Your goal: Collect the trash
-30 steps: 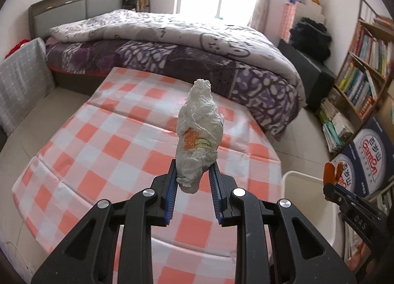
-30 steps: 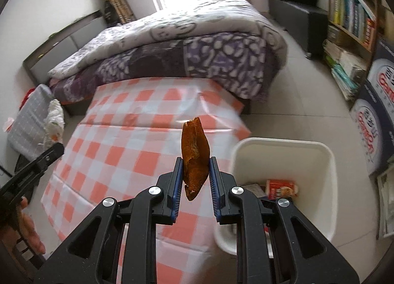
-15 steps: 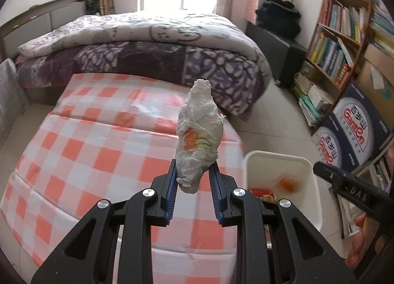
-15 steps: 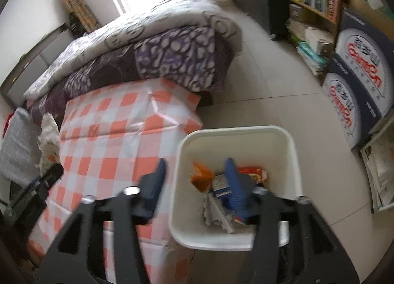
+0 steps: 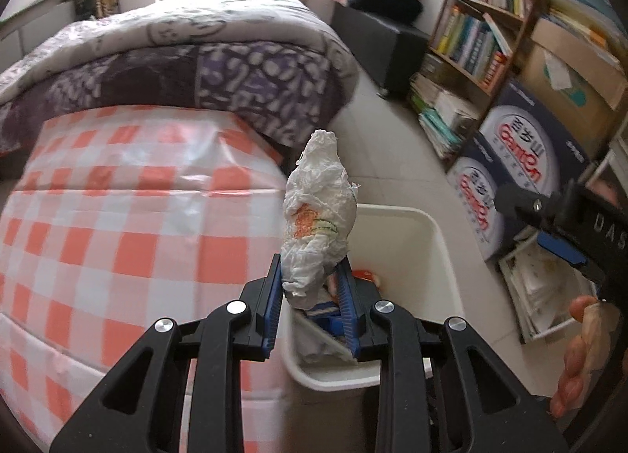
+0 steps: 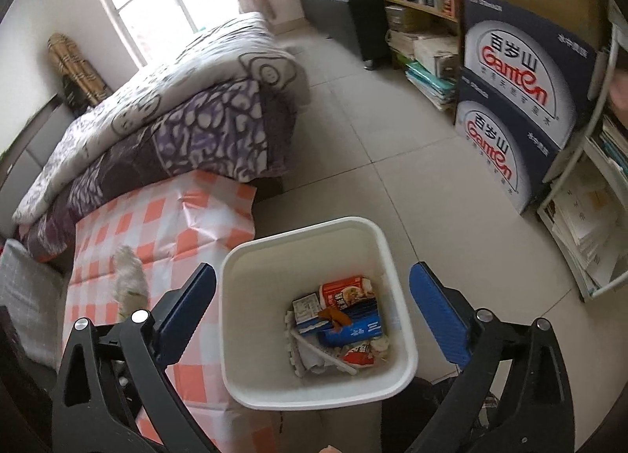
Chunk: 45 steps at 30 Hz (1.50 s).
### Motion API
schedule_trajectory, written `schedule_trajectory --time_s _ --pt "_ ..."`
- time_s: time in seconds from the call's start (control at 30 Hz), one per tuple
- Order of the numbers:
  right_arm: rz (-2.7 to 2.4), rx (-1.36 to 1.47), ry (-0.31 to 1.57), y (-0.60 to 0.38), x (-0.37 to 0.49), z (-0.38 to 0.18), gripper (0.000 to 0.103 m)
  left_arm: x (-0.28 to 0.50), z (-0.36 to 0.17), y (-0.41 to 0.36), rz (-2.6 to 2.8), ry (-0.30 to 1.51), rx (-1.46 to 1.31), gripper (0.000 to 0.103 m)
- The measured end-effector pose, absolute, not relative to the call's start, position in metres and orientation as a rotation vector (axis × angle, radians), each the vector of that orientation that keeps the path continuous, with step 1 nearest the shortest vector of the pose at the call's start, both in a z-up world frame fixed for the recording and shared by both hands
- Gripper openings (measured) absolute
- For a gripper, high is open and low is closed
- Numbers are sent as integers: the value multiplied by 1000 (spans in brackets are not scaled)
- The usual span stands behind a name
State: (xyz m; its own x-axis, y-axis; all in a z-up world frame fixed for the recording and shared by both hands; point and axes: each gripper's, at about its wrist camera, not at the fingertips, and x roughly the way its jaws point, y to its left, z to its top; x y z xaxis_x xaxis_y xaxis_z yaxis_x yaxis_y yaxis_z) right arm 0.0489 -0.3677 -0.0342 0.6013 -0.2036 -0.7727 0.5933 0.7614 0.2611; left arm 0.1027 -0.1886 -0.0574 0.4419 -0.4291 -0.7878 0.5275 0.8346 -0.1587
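Note:
My left gripper [image 5: 312,288] is shut on a crumpled white paper wad [image 5: 318,225] with an orange print, held upright at the table's right edge, just left of the white trash bin [image 5: 439,233]. My right gripper [image 6: 312,307] is open and empty above the bin [image 6: 239,319]. Its blue pads [image 6: 437,311] stand on either side of the bin. An orange-brown scrap [image 6: 335,315] lies in the bin on top of cartons and wrappers. The wad also shows in the right wrist view [image 6: 129,280], at the left over the table.
A low table with an orange-and-white checked cloth [image 5: 117,225] stands left of the bin. A bed with a purple quilt [image 5: 176,72] is behind it. Blue water boxes [image 6: 518,99] and bookshelves [image 5: 482,25] line the right. Tiled floor [image 6: 373,139] lies between.
My right gripper moved over the bin, opened and dropped the orange-brown scrap into it. My left gripper carried the paper wad to the right, toward the bin.

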Motion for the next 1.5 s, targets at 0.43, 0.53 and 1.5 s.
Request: schedule_trajectory --time_s 0.43,0.53,1.5 --pt "-540 511 711 -368 33 -20 95 94 -42 -189 -596 862 97 81" --pt "-554 470 683 -360 32 -14 95 95 -34 -177 -549 833 95 88" --pt "-442 193 503 -237 52 18 96 81 29 -66 -40 539 59 96"
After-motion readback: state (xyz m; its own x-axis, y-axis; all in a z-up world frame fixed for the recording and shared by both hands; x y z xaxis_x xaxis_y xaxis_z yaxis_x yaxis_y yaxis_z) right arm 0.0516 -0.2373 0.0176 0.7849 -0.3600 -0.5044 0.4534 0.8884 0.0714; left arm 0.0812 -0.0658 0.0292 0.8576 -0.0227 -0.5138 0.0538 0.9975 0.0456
